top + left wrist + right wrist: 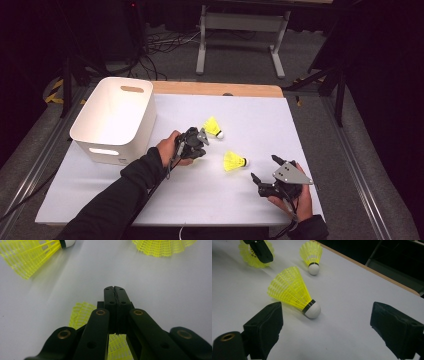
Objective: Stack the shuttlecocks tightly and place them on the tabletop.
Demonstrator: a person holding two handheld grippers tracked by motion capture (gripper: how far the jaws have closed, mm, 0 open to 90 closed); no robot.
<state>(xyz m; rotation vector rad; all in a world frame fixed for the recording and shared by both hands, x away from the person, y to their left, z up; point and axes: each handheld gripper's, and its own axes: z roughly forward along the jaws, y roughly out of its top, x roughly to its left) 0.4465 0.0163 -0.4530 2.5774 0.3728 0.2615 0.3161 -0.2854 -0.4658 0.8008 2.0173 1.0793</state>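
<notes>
- White sheeting covers the table (200, 200), with a white bin (112, 120) standing at its far left corner and dark floor beyond.
- Left gripper (115, 290) is clenched on a yellow shuttlecock (81, 313), its mesh skirt pinched between the jaws just above the sheet, near the bin.
- Right gripper (325, 322) is spread wide, low, facing a second shuttlecock (294, 293) lying on its side just ahead.
- A third shuttlecock (214, 127) lies beside the left gripper.
- Looks like collecting: next, I'd guess, carry the held one over the bin and release.
</notes>
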